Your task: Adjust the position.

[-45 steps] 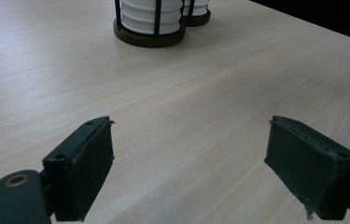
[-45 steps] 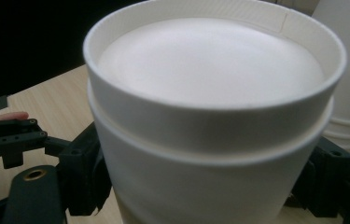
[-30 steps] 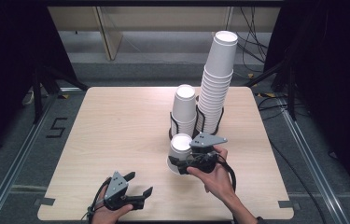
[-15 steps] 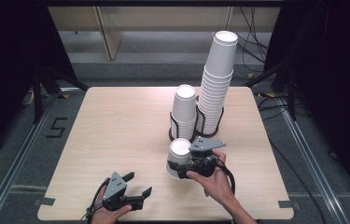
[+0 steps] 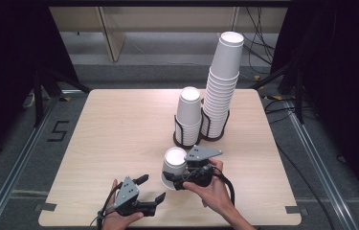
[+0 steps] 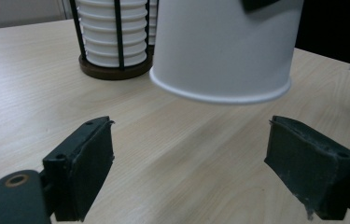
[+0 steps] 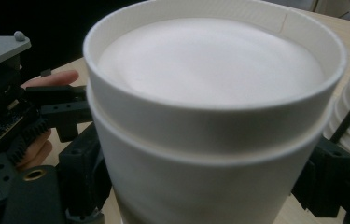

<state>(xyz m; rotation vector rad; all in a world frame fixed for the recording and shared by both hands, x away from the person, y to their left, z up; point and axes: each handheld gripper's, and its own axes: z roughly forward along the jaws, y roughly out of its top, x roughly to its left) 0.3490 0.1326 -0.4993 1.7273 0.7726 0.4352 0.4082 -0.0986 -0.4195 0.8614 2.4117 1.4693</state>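
White paper cup (image 7: pixel 210 121) between right gripper (image 5: pixel 181 178) jaws, upside down

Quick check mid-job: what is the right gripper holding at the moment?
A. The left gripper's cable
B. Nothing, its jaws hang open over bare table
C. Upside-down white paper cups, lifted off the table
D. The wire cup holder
C: the right gripper has its jaws on either side of the nested upside-down white paper cups, and the left gripper view shows their rim clear of the table.

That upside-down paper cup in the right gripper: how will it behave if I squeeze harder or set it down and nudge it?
The paper cup is thin-walled and hollow, so it is probably very light and would likely dent under a harder squeeze from the right gripper. A second cup seems nested inside; they may slip apart. Set on its wide rim it should stand steady, yet slide easily on the smooth wooden table.
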